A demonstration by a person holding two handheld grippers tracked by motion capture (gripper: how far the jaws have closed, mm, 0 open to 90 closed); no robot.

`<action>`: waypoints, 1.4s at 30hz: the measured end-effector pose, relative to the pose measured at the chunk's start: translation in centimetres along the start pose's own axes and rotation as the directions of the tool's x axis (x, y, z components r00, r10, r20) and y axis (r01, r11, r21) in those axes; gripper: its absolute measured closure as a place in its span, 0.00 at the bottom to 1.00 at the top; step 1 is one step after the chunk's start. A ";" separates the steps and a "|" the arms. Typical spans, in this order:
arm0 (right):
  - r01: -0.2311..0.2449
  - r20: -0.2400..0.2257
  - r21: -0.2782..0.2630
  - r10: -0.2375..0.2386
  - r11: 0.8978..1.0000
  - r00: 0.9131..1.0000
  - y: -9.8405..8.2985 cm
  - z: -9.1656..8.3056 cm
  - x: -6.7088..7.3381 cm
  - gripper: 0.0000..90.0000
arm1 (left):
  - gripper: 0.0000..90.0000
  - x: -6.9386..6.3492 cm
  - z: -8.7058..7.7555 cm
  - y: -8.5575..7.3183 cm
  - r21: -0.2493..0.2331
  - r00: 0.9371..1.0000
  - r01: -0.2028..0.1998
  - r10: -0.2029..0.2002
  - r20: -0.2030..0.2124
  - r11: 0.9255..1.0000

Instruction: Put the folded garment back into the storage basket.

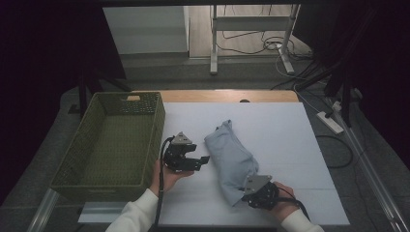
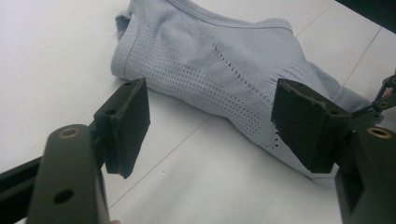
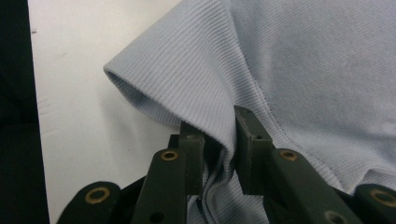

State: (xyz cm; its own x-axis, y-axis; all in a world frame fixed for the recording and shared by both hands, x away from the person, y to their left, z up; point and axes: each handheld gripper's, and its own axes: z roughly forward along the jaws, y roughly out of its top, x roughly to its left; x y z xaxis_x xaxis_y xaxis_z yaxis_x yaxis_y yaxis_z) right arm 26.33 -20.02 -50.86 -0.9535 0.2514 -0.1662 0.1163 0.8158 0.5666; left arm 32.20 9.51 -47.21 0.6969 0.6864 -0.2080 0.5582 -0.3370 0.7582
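Two grippers are at work on one pale blue knit garment, which lies bunched on the white table sheet, to the right of the green woven basket. The right gripper has its jaws pinched on a fold at the garment's near end, cloth gathered between the pads. The left gripper stands wide open just beside the garment's left edge, nothing between its jaws. To do this step well, I judge the right grip should keep a full fold, not a thin edge, while the left closes on the ribbed hem before any lift toward the basket.
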 end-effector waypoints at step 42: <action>-0.012 -0.173 -0.127 -0.010 0.992 0.985 3.0 -1.4 4.2 0.85 | 0.31 0.3 0.2 -0.1 0.004 1.000 0.006 -0.006 -0.008 1.000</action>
State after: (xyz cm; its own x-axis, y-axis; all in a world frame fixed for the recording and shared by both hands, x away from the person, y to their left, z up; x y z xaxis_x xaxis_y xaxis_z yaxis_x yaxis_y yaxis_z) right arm 22.31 -17.25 -48.69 -0.9884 0.1493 -0.0295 0.0919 0.7400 0.6662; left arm 32.47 9.62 -47.46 0.6898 0.6937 -0.2072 0.5642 -0.3356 0.7544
